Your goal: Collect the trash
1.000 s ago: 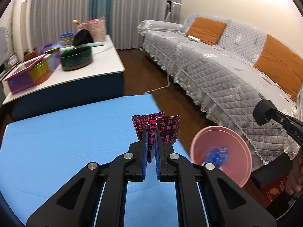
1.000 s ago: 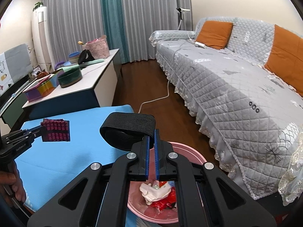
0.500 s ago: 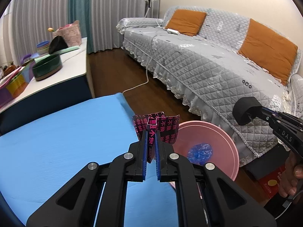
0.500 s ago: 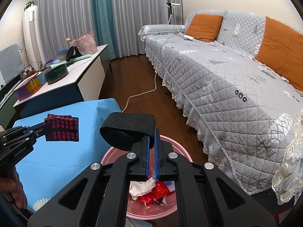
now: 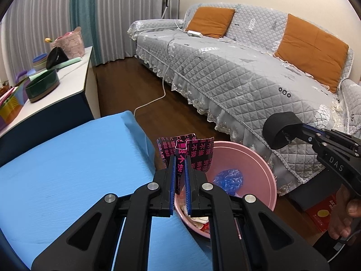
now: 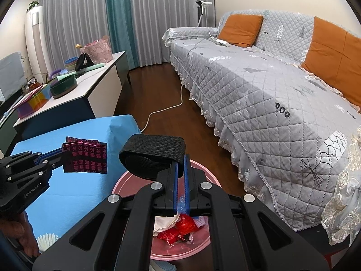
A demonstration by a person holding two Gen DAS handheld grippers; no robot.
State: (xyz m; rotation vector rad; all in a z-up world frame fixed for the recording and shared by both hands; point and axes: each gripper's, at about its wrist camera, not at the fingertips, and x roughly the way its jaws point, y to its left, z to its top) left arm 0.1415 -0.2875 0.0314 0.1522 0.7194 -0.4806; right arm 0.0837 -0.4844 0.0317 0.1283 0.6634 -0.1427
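A crumpled black wrapper printed with pink characters [image 5: 188, 152] stands clamped between the blue pads of the left gripper [image 5: 180, 164], whose jaws are drawn almost together on its lower edge, so that most of the foil fans out above and beyond the fingertips. Seen from the right wrist, the same wrapper [image 6: 86, 158] juts from the tip of that gripper [image 6: 62, 152] in the air over the near edge of the blue cloth-covered table [image 6: 74, 194], not touching it. Just beside it, the right gripper [image 6: 180, 161] has its jaws nearly closed on a wide loop of black elastic band [image 6: 153, 152], pinching the loop's right end while the rest bulges out to the left of the fingers. From the left wrist that band [image 5: 281, 129] hangs in front of the sofa, above the far side of the bin. Beneath both grippers sits a round pink plastic basin [image 5: 252, 164] on the dark wooden floor [image 5: 126, 90], holding a crushed blue wrapper [image 5: 229, 178], red foil scraps [image 6: 180, 228] and what looks like white paper, partly hidden by the fingers. A grey quilted sofa [image 6: 270, 94] with orange cushions [image 6: 241, 28] runs along the right, and a white low cabinet [image 6: 94, 83] carrying a dark green bowl [image 6: 63, 87] stands at the left.
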